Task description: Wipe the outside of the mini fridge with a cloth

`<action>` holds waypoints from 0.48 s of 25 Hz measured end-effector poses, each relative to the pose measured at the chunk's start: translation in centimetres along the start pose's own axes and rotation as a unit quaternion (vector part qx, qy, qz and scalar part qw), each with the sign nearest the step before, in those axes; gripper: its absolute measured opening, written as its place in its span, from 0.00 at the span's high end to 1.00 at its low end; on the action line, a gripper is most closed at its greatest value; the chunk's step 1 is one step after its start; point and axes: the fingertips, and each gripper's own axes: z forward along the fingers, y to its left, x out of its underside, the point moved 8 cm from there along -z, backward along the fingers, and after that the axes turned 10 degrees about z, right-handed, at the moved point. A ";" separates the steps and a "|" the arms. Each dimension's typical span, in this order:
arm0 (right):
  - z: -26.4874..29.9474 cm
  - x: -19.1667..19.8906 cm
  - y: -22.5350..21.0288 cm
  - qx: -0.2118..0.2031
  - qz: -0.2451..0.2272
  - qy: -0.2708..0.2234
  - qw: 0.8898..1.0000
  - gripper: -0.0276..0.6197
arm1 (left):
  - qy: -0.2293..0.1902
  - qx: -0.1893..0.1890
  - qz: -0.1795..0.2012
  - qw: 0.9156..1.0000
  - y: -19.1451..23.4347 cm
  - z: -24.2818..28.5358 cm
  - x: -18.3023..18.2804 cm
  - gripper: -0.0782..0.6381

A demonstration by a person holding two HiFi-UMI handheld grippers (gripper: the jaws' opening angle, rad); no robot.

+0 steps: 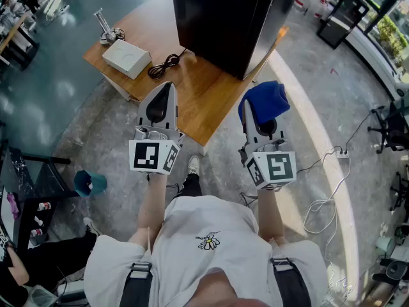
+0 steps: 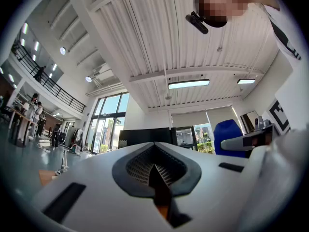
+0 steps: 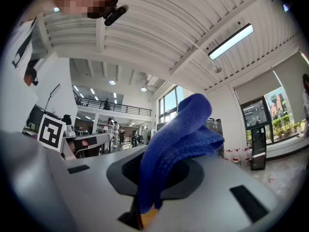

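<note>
Jaws of the right gripper (image 3: pixel 145 199) are clamped on a soft, folded blue cloth (image 3: pixel 181 134). The cloth rises out of the seam between them and flops forward over their tips. From the head view, the cloth bunches at the front of the right gripper (image 1: pixel 253 110) as a rounded blue wad (image 1: pixel 265 100), held in the air just off the near edge of the light wooden surface (image 1: pixel 195 91) and above the grey floor (image 1: pixel 300 126). The left gripper (image 2: pixel 155 170) has its jaws pressed together with nothing between them, and in the head view it (image 1: pixel 166 89) hovers over the surface's near edge. Ahead of both grippers, a boxy black mini fridge (image 1: pixel 223 18) stands on the surface, clear of the cloth and untouched by either gripper. Left of the fridge, a flat white box (image 1: pixel 126 57) lies on the surface with a coiled black cable (image 1: pixel 165 64) just beside it.
</note>
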 end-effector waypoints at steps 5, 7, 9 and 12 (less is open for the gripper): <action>6.7 -0.5 -1.6 0.033 0.002 0.004 0.999 0.85 | 0.003 0.014 -0.010 1.000 4.6 5.5 1.8 0.89; 9.1 -0.5 -2.2 0.048 -0.007 0.000 0.999 0.85 | 0.003 0.020 -0.019 1.000 6.5 7.8 2.8 0.89; 10.8 -0.3 -2.8 0.062 -0.009 0.000 0.998 0.85 | 0.009 0.031 -0.028 0.999 7.7 9.7 3.9 0.89; 12.5 -0.6 -4.2 0.078 -0.010 0.002 0.997 0.85 | 0.014 0.043 -0.032 0.998 8.4 12.3 4.9 0.89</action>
